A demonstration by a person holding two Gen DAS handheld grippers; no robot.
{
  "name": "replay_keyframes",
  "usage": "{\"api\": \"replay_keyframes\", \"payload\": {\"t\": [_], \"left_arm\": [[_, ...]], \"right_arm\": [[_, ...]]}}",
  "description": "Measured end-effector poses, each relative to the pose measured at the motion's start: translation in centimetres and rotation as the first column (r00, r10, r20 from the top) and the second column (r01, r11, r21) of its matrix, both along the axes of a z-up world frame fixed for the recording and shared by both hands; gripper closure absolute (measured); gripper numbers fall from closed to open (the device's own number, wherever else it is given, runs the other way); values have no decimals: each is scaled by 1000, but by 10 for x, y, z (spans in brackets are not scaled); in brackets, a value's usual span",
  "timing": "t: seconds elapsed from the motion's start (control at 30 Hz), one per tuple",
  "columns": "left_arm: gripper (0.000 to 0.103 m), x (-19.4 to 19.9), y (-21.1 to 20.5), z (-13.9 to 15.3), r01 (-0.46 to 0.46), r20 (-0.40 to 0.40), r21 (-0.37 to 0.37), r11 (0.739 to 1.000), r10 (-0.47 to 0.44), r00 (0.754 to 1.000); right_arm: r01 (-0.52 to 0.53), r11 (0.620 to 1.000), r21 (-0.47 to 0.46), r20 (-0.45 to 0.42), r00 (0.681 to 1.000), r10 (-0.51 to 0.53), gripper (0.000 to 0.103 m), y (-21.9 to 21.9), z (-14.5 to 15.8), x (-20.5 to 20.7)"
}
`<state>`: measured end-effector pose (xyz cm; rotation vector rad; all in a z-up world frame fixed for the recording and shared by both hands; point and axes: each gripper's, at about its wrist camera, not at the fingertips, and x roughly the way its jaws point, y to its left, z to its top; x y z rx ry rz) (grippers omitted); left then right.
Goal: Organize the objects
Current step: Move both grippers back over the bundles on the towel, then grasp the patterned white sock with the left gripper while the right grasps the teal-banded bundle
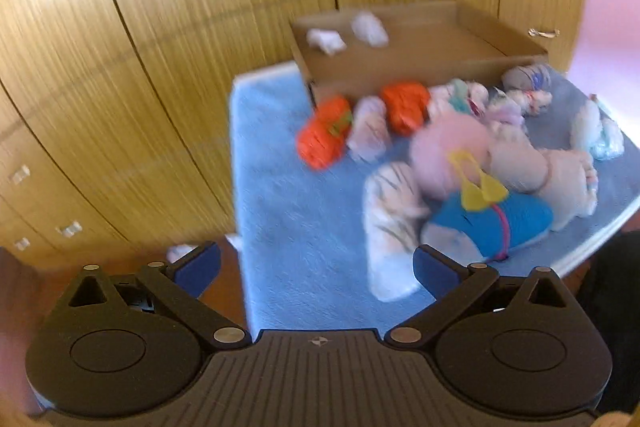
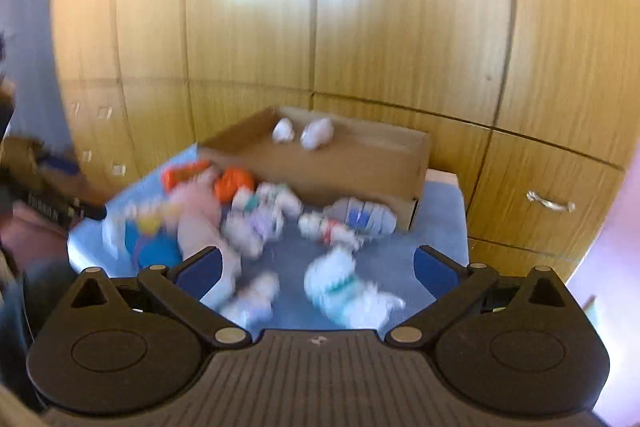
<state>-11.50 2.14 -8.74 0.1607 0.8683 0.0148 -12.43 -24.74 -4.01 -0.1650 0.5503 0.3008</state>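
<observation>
- Rolled socks (image 1: 322, 141) and soft toys (image 1: 486, 223) lay on the blue blanket (image 1: 288, 211).
- Two white bundles (image 2: 316, 133) sat inside the cardboard box (image 2: 360, 167).
- The left gripper (image 1: 316, 269) and right gripper (image 2: 318, 267) were both wide apart, holding nothing.

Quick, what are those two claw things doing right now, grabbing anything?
Left gripper: open, holding nothing, above the blue mat.
Right gripper: open, holding nothing.

cardboard box (image 1: 420, 67): 1 | white bundles in box (image 1: 370, 29): 2 | orange bundles (image 1: 322, 137): 2
</observation>
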Motion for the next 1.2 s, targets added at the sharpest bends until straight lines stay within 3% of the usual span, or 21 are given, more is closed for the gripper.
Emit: {"api": "replay_keyframes", "payload": {"t": [0.03, 0.1, 0.2, 0.3, 0.47, 0.57, 0.67, 0.83, 0.93, 1.03, 1.1, 1.2], "left_arm": [[1, 4, 0, -2, 0, -8, -10, 1000, 0, 1000], [1, 15, -1, -8, -21, -26, -9, 1000, 21, 999], [0, 16, 2, -11, -32, -30, -14, 999, 32, 999], [0, 17, 6, -14, -32, -47, -28, 999, 31, 998], [0, 20, 8, -10, -19, -48, 32, 999, 20, 999], [0, 28, 11, -12, -46, -50, 76, 996, 50, 997], [1, 35, 13, -14, -45, -74, 34, 998, 47, 996], [3, 47, 3, -30, -12, -99, 70, 997, 19, 995], [10, 51, 10, -33, -23, -115, 10, 1000, 24, 993], [29, 50, 15, -32, 2, -111, -57, 998, -8, 994], [58, 49, 18, -30, 16, -109, -119, 993, -29, 994], [61, 48, 17, -27, 10, -105, -114, 993, -22, 994]], "right_arm": [[-9, 1000, -13, -20, 1000, 8, 3, -1, -3, 6], [-12, 1000, -15, -52, 999, 11, 16, -10, -3, 8], [-28, 999, -20, -85, 996, 26, 24, -16, -12, 22], [-65, 997, -49, -119, 991, 59, 26, -20, -24, 36], [-137, 988, -71, -186, 975, 122, 36, -23, -40, 51], [-141, 986, -87, -224, 967, 119, 46, -24, -47, 62], [-138, 986, -95, -253, 961, 110, 52, -26, -50, 66], [-127, 990, -68, -278, 955, 103, 61, -30, -57, 67], [-119, 991, -56, -278, 956, 99, 63, -31, -57, 66], [-109, 993, -44, -279, 956, 92, 64, -33, -58, 66], [-100, 994, -39, -281, 956, 85, 66, -34, -57, 66], [-91, 996, -20, -281, 956, 82, 66, -35, -53, 64]]}}
